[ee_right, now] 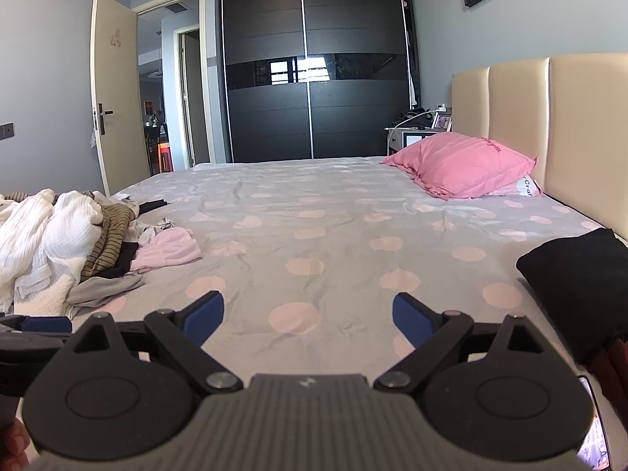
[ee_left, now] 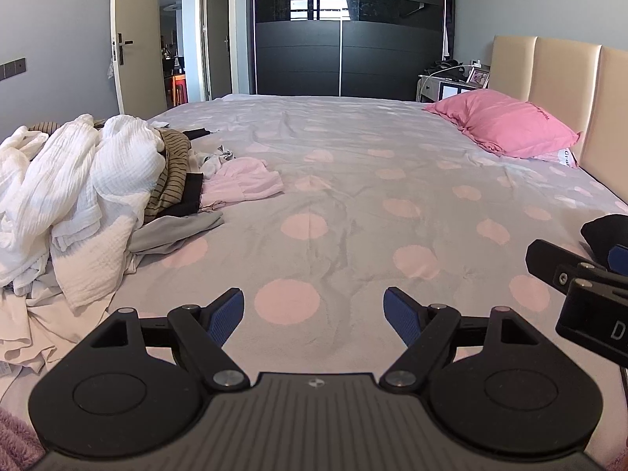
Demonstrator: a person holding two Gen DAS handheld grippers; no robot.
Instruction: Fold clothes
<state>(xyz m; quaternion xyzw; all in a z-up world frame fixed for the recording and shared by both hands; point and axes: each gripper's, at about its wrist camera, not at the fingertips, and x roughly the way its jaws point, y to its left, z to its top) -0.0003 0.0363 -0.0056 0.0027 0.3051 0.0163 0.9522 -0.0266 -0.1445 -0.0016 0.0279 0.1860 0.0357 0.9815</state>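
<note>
The left gripper (ee_left: 314,316) hangs just above the bed (ee_left: 353,180), its blue-padded fingers (ee_left: 227,316) spread wide with nothing between them. The right gripper (ee_right: 308,316) is likewise wide open and empty, over the same stretch of grey sheet with pink dots; part of it shows at the right edge of the left wrist view, so the two sit side by side.

To the left of both lies the clothes pile (ee_left: 78,196): crinkled white cloth (ee_left: 70,172) on top, a striped olive garment (ee_left: 172,165) and a black piece (ee_left: 184,196) behind it, a grey garment (ee_left: 176,231) at the near edge and a pale pink one (ee_left: 247,180) spread flat on the sheet towards the middle. None of it touches either gripper.

To the right, near the right gripper, a folded black garment (ee_right: 581,282) rests at the bed's edge by the headboard (ee_right: 549,125). Farther along that side a pink pillow (ee_right: 463,165) leans near the headboard.

Beyond the far end of the bed stand a dark wardrobe (ee_right: 314,78), a small bedside table (ee_right: 412,137) and an open door (ee_right: 114,86) on the left.
</note>
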